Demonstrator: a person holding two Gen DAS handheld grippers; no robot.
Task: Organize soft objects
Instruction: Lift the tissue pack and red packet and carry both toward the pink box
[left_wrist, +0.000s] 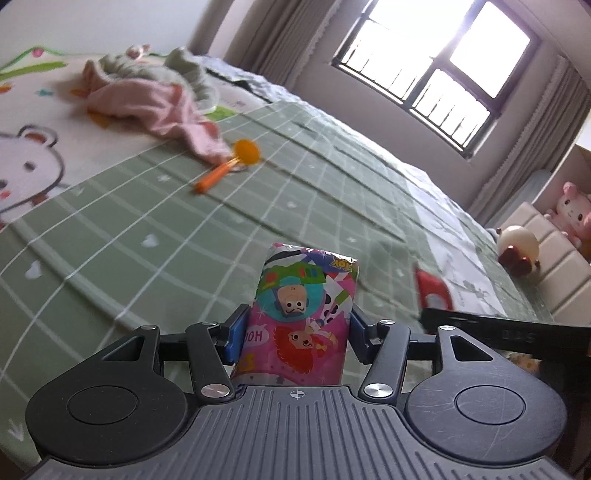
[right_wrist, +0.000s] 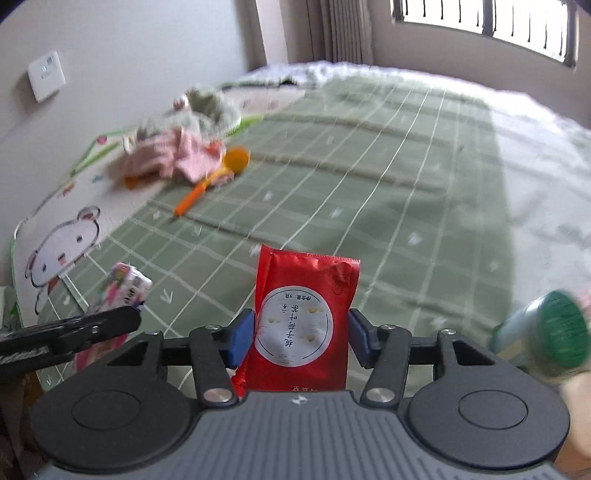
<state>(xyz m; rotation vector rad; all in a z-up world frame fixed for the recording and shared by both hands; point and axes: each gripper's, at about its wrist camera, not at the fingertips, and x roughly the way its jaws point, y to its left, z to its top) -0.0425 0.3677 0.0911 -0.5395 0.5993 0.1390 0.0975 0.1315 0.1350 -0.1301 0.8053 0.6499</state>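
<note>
Gripping cartoon-printed pink pack (left_wrist: 303, 317), glossy red pack (right_wrist: 301, 325)

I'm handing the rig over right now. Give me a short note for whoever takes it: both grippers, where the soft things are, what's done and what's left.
Left gripper: jaws shut on the pink cartoon-printed soft pack, held above the green checked bedspread.
Right gripper: jaws shut on the red foil soft pack, also clear of the bed.
On the bed: the crumpled pink and grey cloth pile near the far edge, with an orange plastic spoon beside it.
Done: both packs picked up.
Left: set both packs down in their place; the cloth pile is still untidied. No target container shows in either view.
</note>
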